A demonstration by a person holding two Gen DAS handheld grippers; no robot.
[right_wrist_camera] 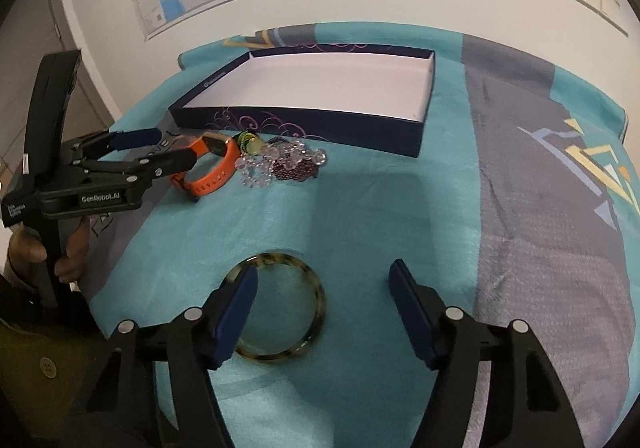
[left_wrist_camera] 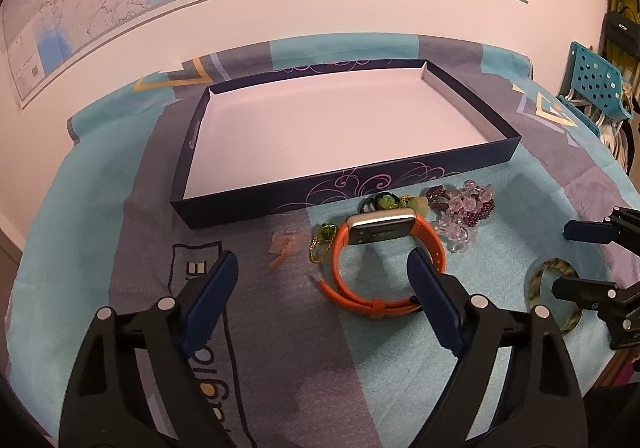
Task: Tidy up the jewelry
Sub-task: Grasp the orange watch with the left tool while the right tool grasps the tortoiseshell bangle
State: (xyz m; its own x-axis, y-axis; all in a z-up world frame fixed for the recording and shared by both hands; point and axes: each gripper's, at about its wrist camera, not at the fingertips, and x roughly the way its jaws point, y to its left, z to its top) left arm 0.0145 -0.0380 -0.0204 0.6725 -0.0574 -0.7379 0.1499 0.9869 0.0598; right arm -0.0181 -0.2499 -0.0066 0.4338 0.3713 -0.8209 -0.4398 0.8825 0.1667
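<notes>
Left gripper (left_wrist_camera: 322, 296) with fingers spread wide, straddling the orange watch (left_wrist_camera: 380, 256) on the table beside the empty box (left_wrist_camera: 352, 183) — close squarely across the strap. Right gripper (right_wrist_camera: 324, 308), likewise released, hovers over the bangle (right_wrist_camera: 316, 292).

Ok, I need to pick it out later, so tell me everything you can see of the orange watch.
The orange watch has a rectangular pale metallic case with a dark back, standing on edge, and an orange strap that looks rubbery, looped on the teal cloth. It lies in front of the dark blue box, beside green trinkets and clear and purple beads. The open left gripper is at its strap; contact unclear.
</notes>
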